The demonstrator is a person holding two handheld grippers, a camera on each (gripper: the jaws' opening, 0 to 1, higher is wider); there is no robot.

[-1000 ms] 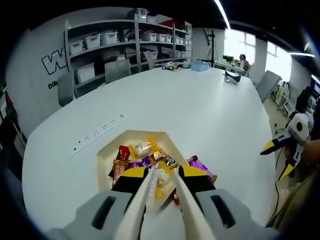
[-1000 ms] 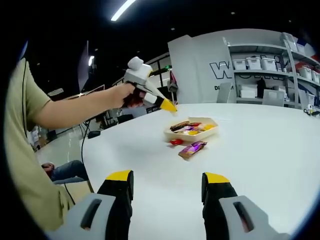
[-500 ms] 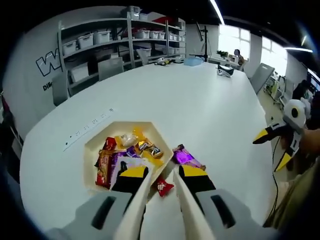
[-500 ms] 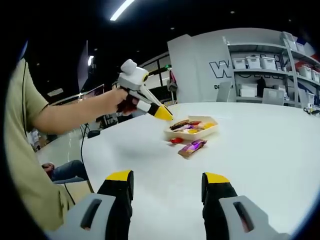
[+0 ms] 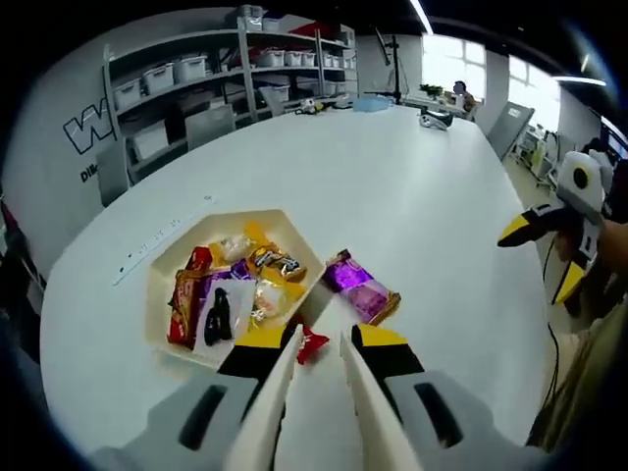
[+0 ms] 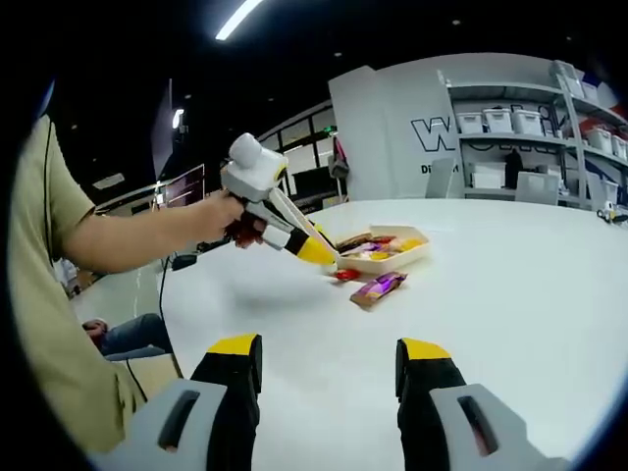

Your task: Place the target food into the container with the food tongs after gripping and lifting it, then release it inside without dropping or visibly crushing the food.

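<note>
Cream tray (image 5: 157, 294) holds wrapped snacks (image 5: 231, 294); left claw (image 5: 319, 345) and right claw (image 6: 329, 365) gape empty.

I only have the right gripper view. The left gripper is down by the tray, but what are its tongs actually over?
Observer: In the left gripper view, the left gripper has its tong tips around a small red wrapped snack on the table, just outside the tray.
Operator: Is it gripped?
Observer: The tongs are apart, so not gripped yet.
Operator: What is in the tray?
Observer: Several wrapped snacks, among them a white packet with a dark print.
Operator: And the purple one?
Observer: The purple packet lies on the table beside the tray.
</note>
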